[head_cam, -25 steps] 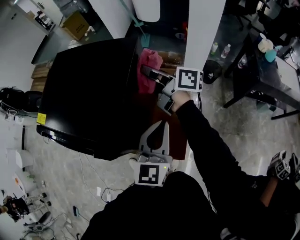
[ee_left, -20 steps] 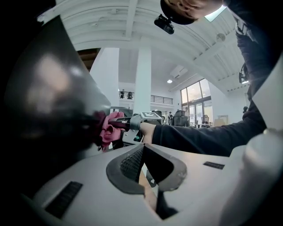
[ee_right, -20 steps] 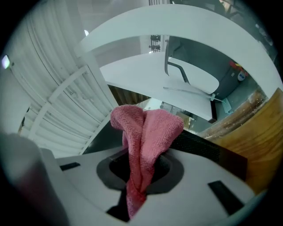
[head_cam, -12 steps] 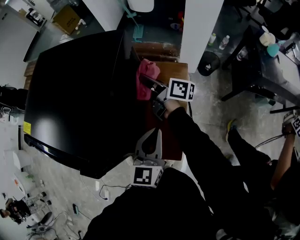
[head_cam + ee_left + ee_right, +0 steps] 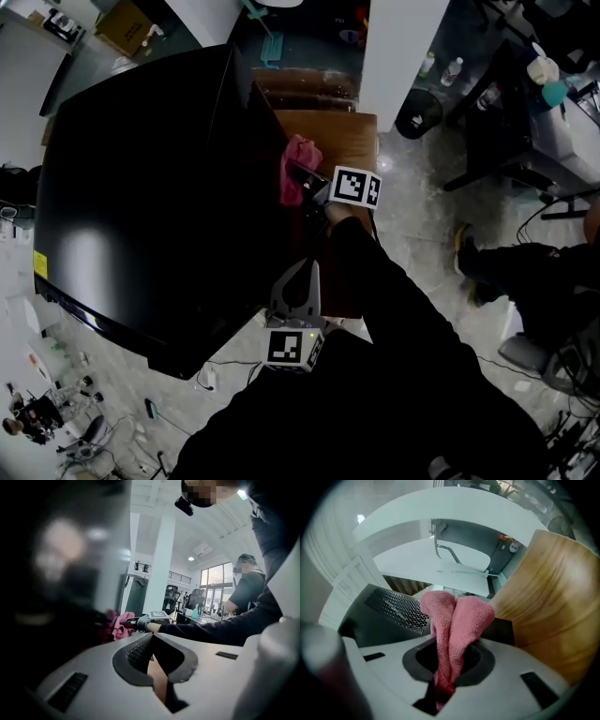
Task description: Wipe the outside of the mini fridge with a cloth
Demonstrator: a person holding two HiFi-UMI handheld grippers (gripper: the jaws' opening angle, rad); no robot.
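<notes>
The black mini fridge (image 5: 141, 187) fills the left of the head view, seen from above. A pink cloth (image 5: 297, 169) presses against its right side, and my right gripper (image 5: 307, 178) is shut on that cloth. In the right gripper view the cloth (image 5: 457, 616) bulges out between the jaws, in front of the fridge's perforated dark panel (image 5: 393, 606). My left gripper (image 5: 305, 270) hangs nearer me beside the fridge's front right corner, shut with nothing in it. The left gripper view shows its jaw tips (image 5: 152, 637) meeting, and the cloth (image 5: 117, 625) beyond them.
A wooden stand (image 5: 337, 136) sits right of the fridge, just behind the cloth. A white pillar (image 5: 403, 47) rises behind it. A person's legs (image 5: 525, 272) and a desk (image 5: 534, 103) are at the right. Cables and a plug (image 5: 206, 375) lie on the floor.
My right gripper has slid the cloth along the fridge's right side toward me. The head view has shifted. The left gripper has stayed by the fridge's front corner.
</notes>
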